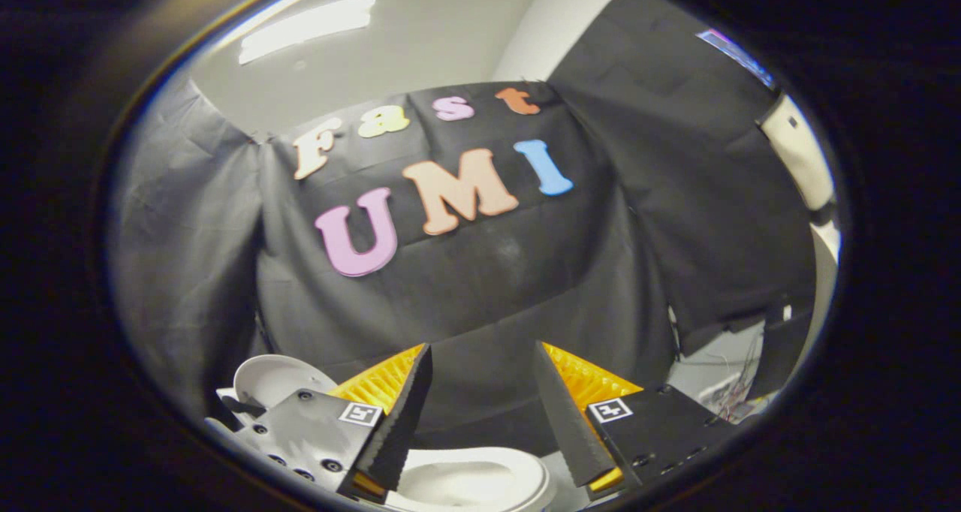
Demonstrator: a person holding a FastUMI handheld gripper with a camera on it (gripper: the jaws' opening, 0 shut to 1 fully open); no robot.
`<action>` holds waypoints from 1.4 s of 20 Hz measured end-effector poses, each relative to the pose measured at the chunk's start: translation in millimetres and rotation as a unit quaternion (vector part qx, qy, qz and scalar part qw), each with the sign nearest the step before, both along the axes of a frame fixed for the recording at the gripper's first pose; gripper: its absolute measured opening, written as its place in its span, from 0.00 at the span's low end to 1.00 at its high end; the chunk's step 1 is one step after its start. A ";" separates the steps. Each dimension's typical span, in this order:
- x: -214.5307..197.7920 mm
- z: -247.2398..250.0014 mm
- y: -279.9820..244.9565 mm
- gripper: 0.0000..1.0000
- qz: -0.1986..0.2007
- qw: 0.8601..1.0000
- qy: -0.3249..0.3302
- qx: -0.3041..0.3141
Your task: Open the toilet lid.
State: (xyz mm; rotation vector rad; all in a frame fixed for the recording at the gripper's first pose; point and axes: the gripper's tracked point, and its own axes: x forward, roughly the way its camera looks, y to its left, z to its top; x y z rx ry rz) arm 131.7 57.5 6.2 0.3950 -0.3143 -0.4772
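The toilet (473, 486) sits low between and just below the fingers, its white bowl rim showing; the lid (274, 380) looks already raised, standing beyond the left finger against the booth wall (488, 272). The gripper (480, 407) is spread wide, pinching nothing. If the lid leans steadily, draw straight back without brushing it

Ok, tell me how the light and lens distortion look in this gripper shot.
Gripper view: strong fisheye bending, the booth cloth bulges; a ceiling light glares overexposed; the white toilet below the open gripper sits dim but readable, with slight softness toward the rim.
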 end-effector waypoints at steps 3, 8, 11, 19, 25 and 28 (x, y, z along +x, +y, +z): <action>-1.0 -33.9 3.5 0.78 -0.028 0.997 0.001 0.076; -0.3 -97.6 16.1 0.75 -0.080 0.979 0.000 0.185; -0.7 -135.6 33.3 0.76 -0.111 0.965 0.008 0.238; 8.9 -224.5 130.0 0.73 -0.088 0.925 0.032 0.368; 17.3 -265.5 179.0 0.56 -0.056 0.910 0.076 0.403; 24.2 -267.2 183.4 0.38 -0.042 0.913 0.089 0.396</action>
